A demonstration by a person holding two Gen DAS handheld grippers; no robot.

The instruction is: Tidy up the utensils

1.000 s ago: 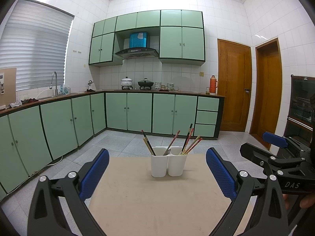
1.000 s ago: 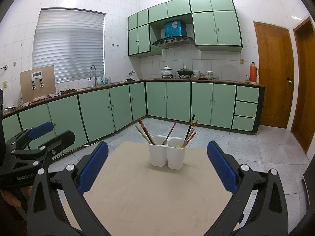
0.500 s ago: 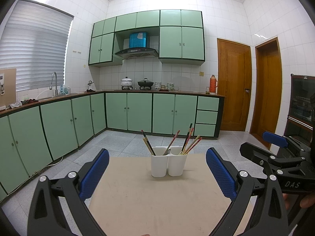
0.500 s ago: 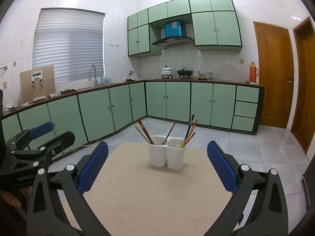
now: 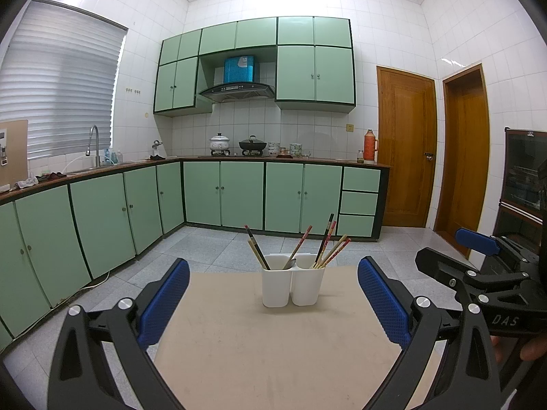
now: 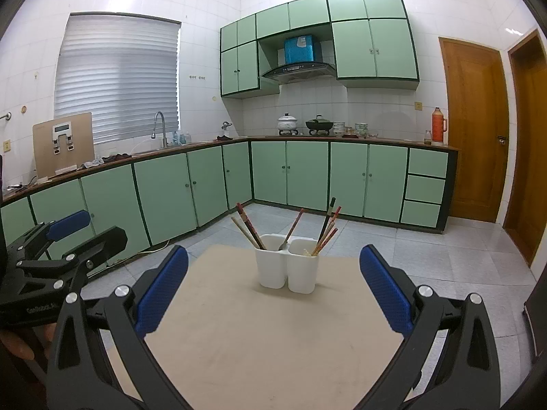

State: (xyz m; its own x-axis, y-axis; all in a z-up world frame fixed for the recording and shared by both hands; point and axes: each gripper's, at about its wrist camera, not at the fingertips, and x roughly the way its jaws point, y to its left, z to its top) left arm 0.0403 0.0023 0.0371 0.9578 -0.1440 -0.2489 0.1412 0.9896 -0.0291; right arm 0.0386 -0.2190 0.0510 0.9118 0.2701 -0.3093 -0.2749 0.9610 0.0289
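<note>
Just below the middle of both wrist views, a white two-compartment utensil holder stands upright toward the far edge of the tan table. Chopsticks lean out of the right-hand compartment, fanned toward the upper right; more chopsticks and what looks like a metal spoon sit in the left one.

Both tools hang back from it, well apart from the holder. The left gripper has its blue-padded fingers spread wide with nothing between them, and the right gripper is likewise gaping and empty.

I'd judge the chopsticks light, stiff and thin, rather slick where lacquered, so they may twist or slide in a loose pinch. The upper shaft, clear of its neighbours, looks the best place to grip, pulling along the stick's lean. The holder seems light plastic and could tip or skid if a stick drags sideways.
</note>
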